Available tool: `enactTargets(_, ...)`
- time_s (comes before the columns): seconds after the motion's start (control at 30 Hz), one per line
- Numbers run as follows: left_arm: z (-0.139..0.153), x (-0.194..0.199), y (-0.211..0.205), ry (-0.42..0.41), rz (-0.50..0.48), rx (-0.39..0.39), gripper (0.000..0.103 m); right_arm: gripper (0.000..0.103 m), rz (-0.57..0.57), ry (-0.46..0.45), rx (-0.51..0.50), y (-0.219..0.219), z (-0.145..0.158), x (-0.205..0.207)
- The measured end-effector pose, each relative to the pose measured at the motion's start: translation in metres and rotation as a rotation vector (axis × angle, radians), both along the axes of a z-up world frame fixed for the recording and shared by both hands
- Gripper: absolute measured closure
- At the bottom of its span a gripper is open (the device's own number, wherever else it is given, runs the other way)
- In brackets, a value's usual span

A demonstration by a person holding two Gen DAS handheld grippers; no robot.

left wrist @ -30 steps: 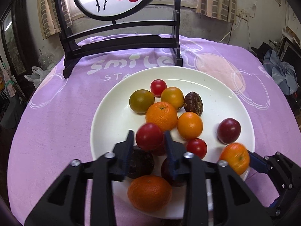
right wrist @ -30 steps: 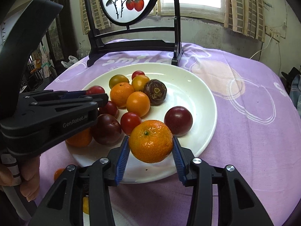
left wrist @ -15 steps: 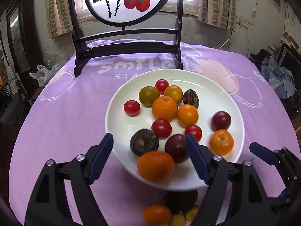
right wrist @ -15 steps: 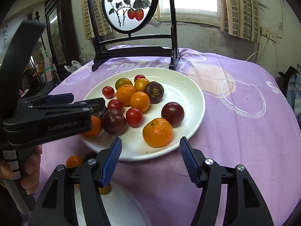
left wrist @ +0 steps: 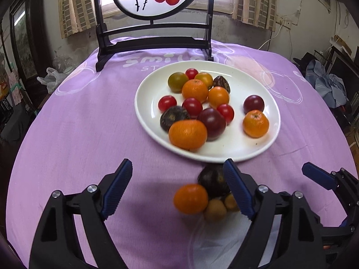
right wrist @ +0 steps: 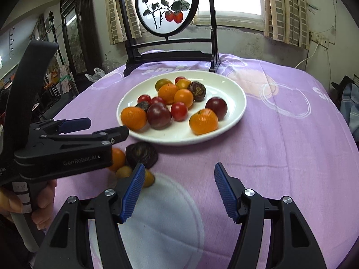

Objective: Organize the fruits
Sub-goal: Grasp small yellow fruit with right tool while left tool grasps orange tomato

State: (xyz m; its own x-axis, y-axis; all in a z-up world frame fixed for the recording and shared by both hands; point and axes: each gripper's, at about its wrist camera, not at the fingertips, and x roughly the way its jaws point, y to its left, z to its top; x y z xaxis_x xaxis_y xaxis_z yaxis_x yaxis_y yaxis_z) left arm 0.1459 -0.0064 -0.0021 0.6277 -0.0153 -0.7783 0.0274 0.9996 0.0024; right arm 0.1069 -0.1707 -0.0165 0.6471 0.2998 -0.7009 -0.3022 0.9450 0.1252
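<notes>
A white plate (left wrist: 235, 144) (right wrist: 224, 89) on the purple cloth holds several fruits: mandarins, red cherry tomatoes and dark purple ones. A mandarin (right wrist: 203, 121) (left wrist: 255, 123) lies at its right side, a red tomato (left wrist: 167, 103) at its left. My left gripper (left wrist: 177, 168) (right wrist: 106, 126) hovers short of the plate's near rim, jaws opening, pads touching nothing. Loose fruits sit on the cloth by its right finger: an orange one (left wrist: 190, 198), a dark one (left wrist: 213, 182) (right wrist: 141, 154) and small yellow ones (left wrist: 215, 211). My right gripper (right wrist: 179, 168) stands open over bare cloth.
A dark wooden stand (left wrist: 154, 44) (right wrist: 170, 51) with a round painted screen rises just behind the plate. A person's hand (right wrist: 44, 201) grips the left tool's handle. Clothes (left wrist: 329, 85) lie beyond the table's right edge. Cloth spreads wide to the plate's left.
The left gripper let go of a red tomato and the right one of a mandarin, both now on the plate. Both grippers opened wide and pulled back from the plate toward the near edge.
</notes>
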Motion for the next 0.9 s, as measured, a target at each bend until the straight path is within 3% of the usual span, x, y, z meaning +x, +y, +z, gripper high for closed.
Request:
enactTargets(0.2,-0.008,-0.014,0.015,0.007,0.004,-0.03,0.022,0.038,0.008,0.03,-0.052,0.009,-0.017,-0.017)
enactTargets(0.37,-0.008,-0.021,0.022,-0.018,-0.006,-0.012,0.022,0.039,0.042,0.04,-0.124,0.026,-0.027,-0.022)
enactTargets(0.57,-0.01,-0.015,0.036,-0.013,0.028,-0.015,0.02,0.054,0.102,0.062,-0.205,0.049,-0.039,-0.013)
enactTargets(0.73,-0.015,-0.011,0.04,0.015,0.034,-0.016,0.02,0.058,0.137,0.05,-0.241,0.067,-0.038,0.003)
enactTargets(0.83,-0.017,-0.01,0.039,0.022,0.024,-0.013,0.02,0.073,0.174,0.048,-0.236,0.076,-0.037,0.009)
enactTargets(0.9,-0.017,-0.01,0.039,0.025,0.022,-0.016,0.02,0.075,0.175,0.049,-0.224,0.077,-0.036,0.009)
